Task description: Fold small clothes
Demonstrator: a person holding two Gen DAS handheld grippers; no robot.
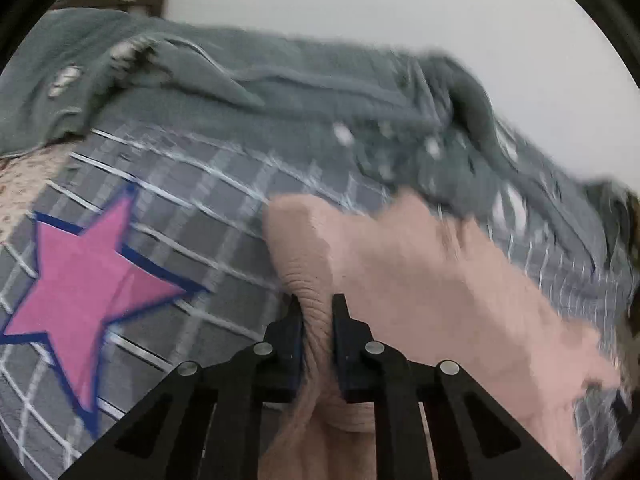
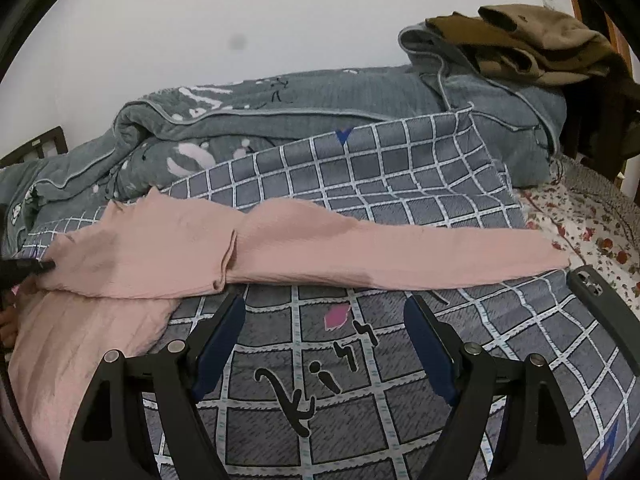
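Observation:
A pink garment (image 1: 420, 280) lies on a grey checked blanket (image 1: 208, 240). My left gripper (image 1: 318, 302) is shut on a bunched fold of its ribbed edge. In the right wrist view the pink garment (image 2: 280, 248) stretches across the blanket (image 2: 360, 360), with one long part reaching right and another hanging down at the left. The left gripper's black tip (image 2: 34, 266) shows at the garment's left end. My right gripper (image 2: 324, 300) stands open just in front of the garment's near edge, and only blanket shows between its fingers.
A rumpled grey quilt (image 2: 280, 112) runs along the white wall behind. Brown clothes (image 2: 520, 44) are piled at the back right. A dark phone (image 2: 600, 300) lies on the blanket's right edge beside a floral sheet (image 2: 592, 232). A pink star (image 1: 88, 272) is printed on the blanket.

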